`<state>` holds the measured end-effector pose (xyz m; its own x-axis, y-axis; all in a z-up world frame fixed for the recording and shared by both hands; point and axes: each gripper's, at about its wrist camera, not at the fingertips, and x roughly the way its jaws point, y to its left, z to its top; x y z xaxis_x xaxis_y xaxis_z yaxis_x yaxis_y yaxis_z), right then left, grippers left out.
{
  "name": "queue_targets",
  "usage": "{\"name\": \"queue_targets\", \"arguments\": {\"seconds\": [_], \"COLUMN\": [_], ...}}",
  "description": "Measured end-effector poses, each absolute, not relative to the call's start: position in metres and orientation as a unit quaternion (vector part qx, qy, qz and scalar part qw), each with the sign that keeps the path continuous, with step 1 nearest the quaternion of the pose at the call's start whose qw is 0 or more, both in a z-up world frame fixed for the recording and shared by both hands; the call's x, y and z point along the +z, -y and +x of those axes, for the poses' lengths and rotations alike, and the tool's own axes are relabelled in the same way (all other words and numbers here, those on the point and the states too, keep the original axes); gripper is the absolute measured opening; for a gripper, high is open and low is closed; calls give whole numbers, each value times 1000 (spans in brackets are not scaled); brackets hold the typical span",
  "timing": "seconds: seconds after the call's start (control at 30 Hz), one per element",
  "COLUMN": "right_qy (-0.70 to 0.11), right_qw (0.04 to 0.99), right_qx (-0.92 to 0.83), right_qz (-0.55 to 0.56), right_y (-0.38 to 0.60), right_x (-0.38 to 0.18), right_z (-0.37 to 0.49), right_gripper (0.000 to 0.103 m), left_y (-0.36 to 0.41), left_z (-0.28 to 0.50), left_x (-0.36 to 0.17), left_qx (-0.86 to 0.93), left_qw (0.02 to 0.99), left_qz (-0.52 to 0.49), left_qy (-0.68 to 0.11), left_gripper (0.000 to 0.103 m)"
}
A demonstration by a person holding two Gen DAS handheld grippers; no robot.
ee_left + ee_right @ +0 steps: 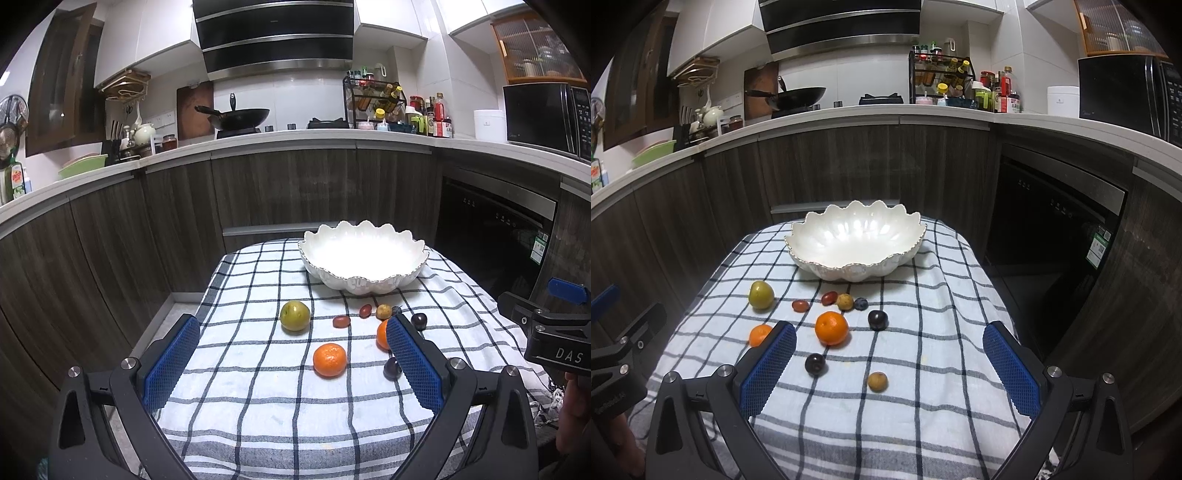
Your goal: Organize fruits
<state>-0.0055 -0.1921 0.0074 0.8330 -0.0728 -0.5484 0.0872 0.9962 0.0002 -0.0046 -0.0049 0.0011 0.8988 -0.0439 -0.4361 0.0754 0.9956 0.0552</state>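
An empty white scalloped bowl stands at the far end of the checked cloth. In front of it lie a green fruit, two oranges, dark plums, red grapes, a blueberry and small tan fruits. My left gripper is open, low over the near-left cloth, with the near orange between its fingers' lines. My right gripper is open over the near-right cloth, empty.
The checked cloth covers a small table with edges close on both sides. Dark cabinets and a built-in appliance stand behind. The counter holds a wok, bottles and a microwave.
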Motion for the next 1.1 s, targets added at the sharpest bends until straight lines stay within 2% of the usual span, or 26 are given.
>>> {"name": "queue_targets", "arguments": {"seconds": [1.1], "right_qy": [-287], "right_qw": [957], "right_qx": [-44], "right_qz": [16], "right_y": [193], "right_x": [7], "right_z": [-5], "right_gripper": [103], "left_y": [4], "left_z": [-4], "left_x": [-2], "left_qx": [-31], "left_qw": [973], "left_qz": [38], "left_qy": [-225], "left_gripper": [103]}}
